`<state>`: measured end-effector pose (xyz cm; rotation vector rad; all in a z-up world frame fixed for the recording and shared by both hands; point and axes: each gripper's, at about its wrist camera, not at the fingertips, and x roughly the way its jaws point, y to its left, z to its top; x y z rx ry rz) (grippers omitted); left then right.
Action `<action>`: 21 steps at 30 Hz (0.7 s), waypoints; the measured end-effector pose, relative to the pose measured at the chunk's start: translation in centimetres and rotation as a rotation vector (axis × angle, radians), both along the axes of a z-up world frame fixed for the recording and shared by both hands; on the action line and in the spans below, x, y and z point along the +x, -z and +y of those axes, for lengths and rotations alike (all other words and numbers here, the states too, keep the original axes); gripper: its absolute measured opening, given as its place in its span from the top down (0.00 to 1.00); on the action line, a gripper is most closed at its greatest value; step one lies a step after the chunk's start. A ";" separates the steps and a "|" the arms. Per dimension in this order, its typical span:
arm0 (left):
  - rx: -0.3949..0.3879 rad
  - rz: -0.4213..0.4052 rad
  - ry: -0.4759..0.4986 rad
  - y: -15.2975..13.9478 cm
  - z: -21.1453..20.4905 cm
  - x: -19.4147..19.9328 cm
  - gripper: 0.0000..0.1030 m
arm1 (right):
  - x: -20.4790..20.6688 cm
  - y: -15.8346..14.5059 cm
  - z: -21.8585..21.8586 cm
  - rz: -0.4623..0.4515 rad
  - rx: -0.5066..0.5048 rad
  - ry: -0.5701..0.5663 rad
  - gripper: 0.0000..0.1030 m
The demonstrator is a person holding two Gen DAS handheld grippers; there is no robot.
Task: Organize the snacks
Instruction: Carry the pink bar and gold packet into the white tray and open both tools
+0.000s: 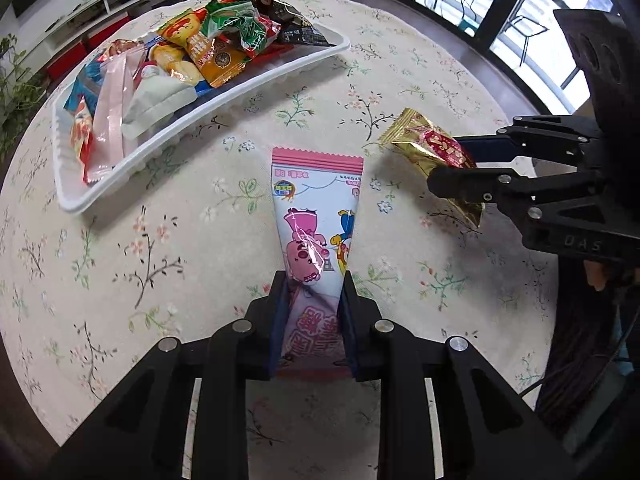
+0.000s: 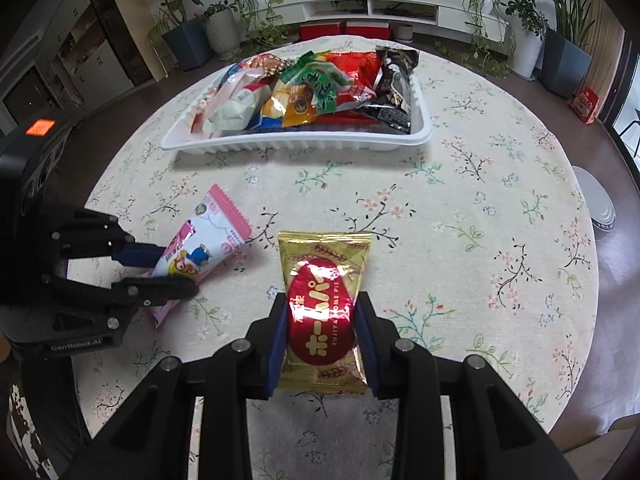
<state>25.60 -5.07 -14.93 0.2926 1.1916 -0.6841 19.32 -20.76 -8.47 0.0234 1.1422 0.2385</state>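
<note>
Floral table (image 2: pixel 480 184) | white tray (image 2: pixel 296 145): mixed snacks | left claw (image 1: pixel 314 280) grips pink packet (image 1: pixel 316 208) | right claw (image 2: pixel 322 300) grips gold packet (image 2: pixel 324 264)

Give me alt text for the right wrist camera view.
The right gripper clamps a gold snack packet over a floral tablecloth. The left gripper holds a pink packet; a white tray of snacks sits beyond.

I see the tray (image 2: pixel 296 145) of snacks at the table's (image 2: pixel 480 208) far side; nearer, one packet (image 2: pixel 208 240) lies left of another packet (image 2: pixel 324 304).
</note>
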 end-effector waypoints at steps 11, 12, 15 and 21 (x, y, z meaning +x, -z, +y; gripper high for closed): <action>-0.275 -0.020 -0.190 -3.7 5.8 -1.6 0.79 | -0.5 -0.5 -1.0 -0.007 0.092 0.026 0.66; -0.298 -0.028 -0.209 -4.3 6.5 -1.6 0.79 | -0.4 -0.7 -1.3 -0.010 0.102 0.034 0.66; -0.343 -0.057 -0.262 -6.1 8.6 -0.5 0.79 | 0.4 -1.6 -2.5 -0.022 0.123 0.058 0.66; -0.387 -0.117 -0.344 -10.0 12.5 3.4 0.79 | 3.7 -5.1 -4.4 -0.085 0.154 0.100 0.66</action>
